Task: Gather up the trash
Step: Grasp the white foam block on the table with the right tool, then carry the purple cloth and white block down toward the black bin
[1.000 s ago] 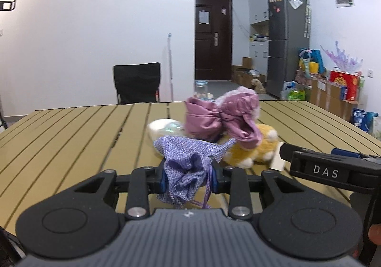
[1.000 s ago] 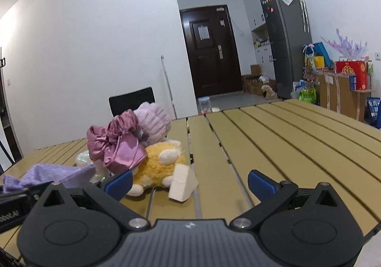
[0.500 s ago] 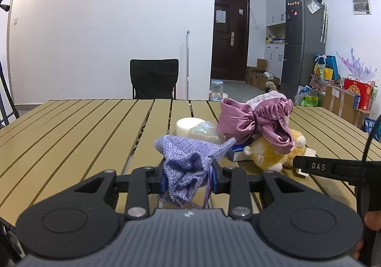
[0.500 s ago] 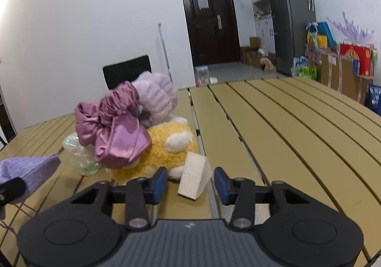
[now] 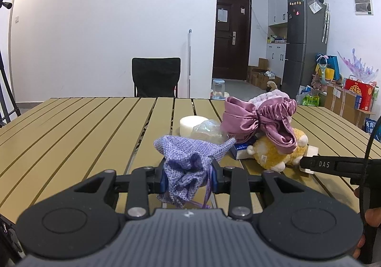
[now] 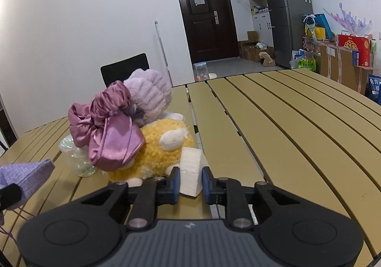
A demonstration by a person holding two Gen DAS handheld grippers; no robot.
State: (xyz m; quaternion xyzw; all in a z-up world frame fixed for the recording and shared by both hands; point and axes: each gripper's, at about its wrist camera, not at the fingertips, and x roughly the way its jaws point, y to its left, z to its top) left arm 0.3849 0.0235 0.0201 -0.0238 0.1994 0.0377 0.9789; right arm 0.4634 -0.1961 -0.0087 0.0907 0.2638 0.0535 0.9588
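White foam wedge pinched in my right claw, beside yellow plush; left claw grips lilac pouch. Bagging remains.

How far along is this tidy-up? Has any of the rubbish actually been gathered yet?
Nothing looks put away yet. In hand: the left gripper holds a purple cloth pouch, and the right gripper is pinching a white foam wedge on the table. Left: the crumpled plastic cup beside the yellow plush toy.

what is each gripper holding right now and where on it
The left gripper pinches the purple cloth pouch at its gathered drawstring neck. The right gripper clamps the white foam wedge across its flat sides, near its lower end.
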